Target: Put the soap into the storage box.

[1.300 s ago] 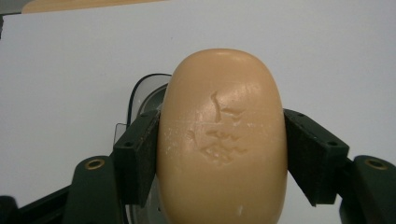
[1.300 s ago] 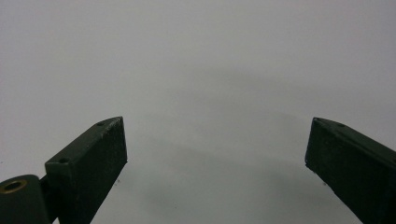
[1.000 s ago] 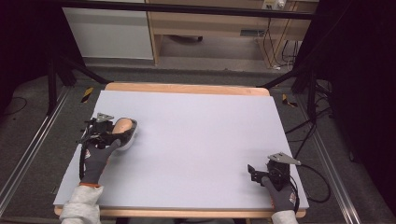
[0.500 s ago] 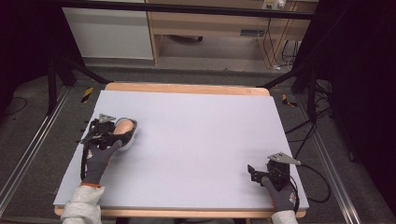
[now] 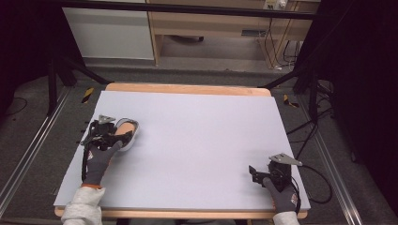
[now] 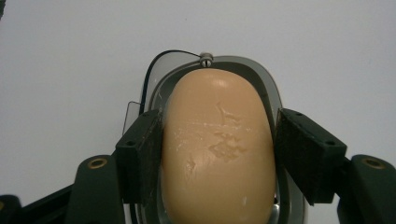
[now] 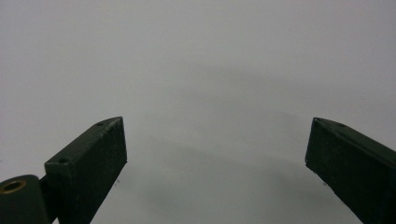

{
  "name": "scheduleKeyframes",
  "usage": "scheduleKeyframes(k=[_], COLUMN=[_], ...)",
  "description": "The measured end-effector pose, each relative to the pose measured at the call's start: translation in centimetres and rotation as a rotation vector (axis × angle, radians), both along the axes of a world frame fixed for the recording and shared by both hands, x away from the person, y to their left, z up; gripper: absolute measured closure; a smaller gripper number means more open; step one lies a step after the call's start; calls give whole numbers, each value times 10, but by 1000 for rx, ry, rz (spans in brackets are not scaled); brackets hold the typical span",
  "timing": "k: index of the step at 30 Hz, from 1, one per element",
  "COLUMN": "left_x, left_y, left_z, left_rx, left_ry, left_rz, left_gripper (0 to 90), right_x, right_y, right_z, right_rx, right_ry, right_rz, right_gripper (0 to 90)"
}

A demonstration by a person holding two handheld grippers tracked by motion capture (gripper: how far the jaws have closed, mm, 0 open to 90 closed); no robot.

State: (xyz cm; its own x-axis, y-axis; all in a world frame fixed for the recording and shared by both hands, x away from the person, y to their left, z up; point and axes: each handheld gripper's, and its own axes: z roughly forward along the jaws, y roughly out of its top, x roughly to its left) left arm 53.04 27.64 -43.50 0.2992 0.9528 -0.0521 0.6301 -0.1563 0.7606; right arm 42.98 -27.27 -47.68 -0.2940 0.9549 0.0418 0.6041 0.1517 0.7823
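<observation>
A tan oval soap bar (image 6: 218,107) lies in a grey soap dish (image 6: 264,79) on the white tabletop (image 5: 202,136), near its left edge. In the high view the soap bar (image 5: 126,126) sits just ahead of a gloved hand. My left gripper (image 6: 219,149) straddles the bar, its pads close against both long sides; the left pad (image 6: 142,154) touches it. From above, the left gripper (image 5: 119,135) points to the right and away. My right gripper (image 5: 253,172) rests near the table's front right corner. In its own view the right gripper (image 7: 217,144) stands wide open over bare tabletop.
The table's wooden rim (image 5: 187,89) runs along the far side. Black stand legs (image 5: 51,84) and cables (image 5: 309,126) flank the table on the floor. A shelf unit (image 5: 211,28) stands beyond.
The left hand has shifted only slightly at the soap dish. The right gripper has stayed in place.
</observation>
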Motion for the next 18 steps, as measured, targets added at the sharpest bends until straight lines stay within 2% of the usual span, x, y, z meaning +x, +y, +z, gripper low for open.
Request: scheduleKeyframes(k=[13, 18], left_x=[-3, -5], left_y=[-4, -1], left_z=[3, 7], left_rx=[28, 6], left_ry=[-16, -25], left_rz=[-11, -10], left_gripper=[298, 308], right_x=[0, 0], right_y=[0, 0], right_z=[0, 0], right_rx=[0, 0], right_ry=[-1, 1], right_rz=[1, 1], right_gripper=[56, 56])
